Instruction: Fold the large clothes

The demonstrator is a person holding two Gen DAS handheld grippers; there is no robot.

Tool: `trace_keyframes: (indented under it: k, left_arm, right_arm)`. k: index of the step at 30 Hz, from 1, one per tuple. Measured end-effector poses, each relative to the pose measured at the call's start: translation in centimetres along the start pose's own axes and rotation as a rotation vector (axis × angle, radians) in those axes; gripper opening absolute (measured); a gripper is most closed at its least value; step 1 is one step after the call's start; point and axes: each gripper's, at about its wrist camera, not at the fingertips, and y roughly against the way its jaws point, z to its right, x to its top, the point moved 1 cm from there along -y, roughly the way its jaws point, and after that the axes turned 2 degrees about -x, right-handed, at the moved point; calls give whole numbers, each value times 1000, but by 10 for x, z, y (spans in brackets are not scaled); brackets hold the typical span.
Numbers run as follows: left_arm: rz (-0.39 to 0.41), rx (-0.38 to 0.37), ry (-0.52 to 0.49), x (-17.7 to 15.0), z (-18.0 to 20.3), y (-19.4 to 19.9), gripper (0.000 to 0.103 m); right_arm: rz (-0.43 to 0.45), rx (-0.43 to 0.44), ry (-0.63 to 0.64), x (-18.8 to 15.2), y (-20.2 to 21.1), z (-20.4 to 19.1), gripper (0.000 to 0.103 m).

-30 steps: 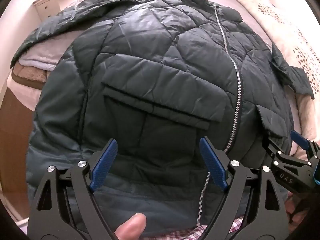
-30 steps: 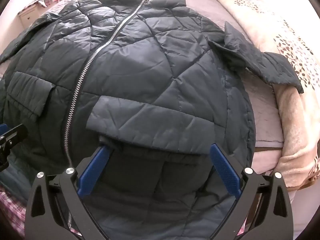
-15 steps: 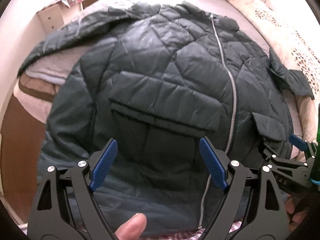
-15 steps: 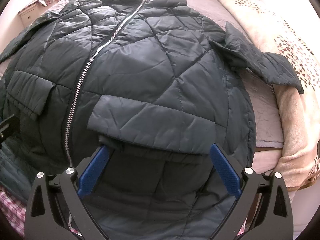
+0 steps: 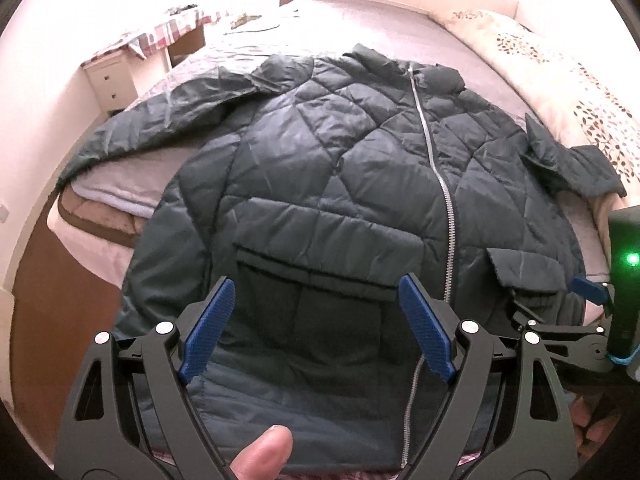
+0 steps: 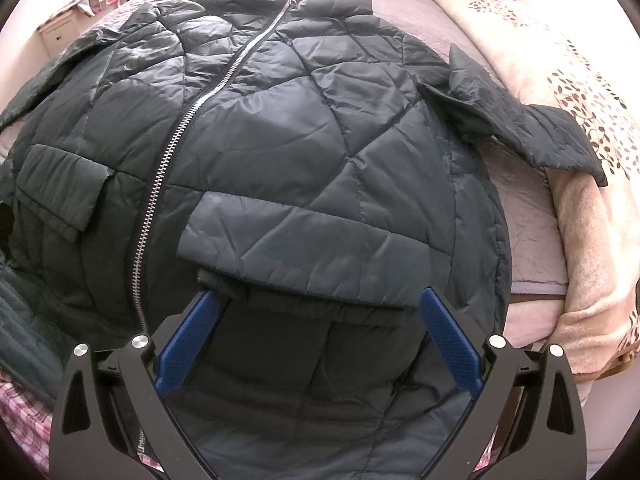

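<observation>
a: where's the jacket (image 5: pixel 320 184)?
b: dark green quilted one, spread front-up on the bed (image 5: pixel 360 28), collar toward the headboard, hem hanging over the near edge. zipper (image 5: pixel 436 184) closed, runs diagonally down the front.

a: sleeves?
b: one sleeve (image 5: pixel 160 120) stretched out toward the nightstand (image 5: pixel 110 80) side. the other sleeve (image 6: pixel 528 128) is bunched, cuff lying on the leaf-print blanket (image 6: pixel 592 92).

a: left gripper (image 5: pixel 318 328)?
b: fingers spread wide, holding nothing. it hovers over the lower front, blue pads (image 5: pixel 206 324) either side of the flap pocket (image 5: pixel 320 248) (whether they touch the fabric, can't tell). thumb (image 5: pixel 264 454) visible at the bottom of the left wrist view.

a: right gripper (image 6: pixel 320 340)?
b: also wide apart, nothing pinched. sits over the other flap pocket (image 6: pixel 304 252); its left pad (image 6: pixel 188 344) tip sits under the flap's lower edge. in the left wrist view the right gripper shows at the right edge near that pocket, with a green led lit on its body.

a: anything else in frame?
b: plaid cloth (image 6: pixel 20 412) below the hem at the lower left of the right wrist view, and a plaid-covered table (image 5: pixel 168 32) beyond the nightstand.
</observation>
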Motion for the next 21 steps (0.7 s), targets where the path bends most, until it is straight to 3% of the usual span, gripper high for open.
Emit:
trace_keyframes:
  k: [14,21]
  left_arm:
    - [2,-10,-80,-4,19,2,84]
    - [63,6,-137,-1,34,16,84]
  right_arm:
    - [36,15,-46,-2,8,12,96]
    - [46,17,-85,-8,11,25,96]
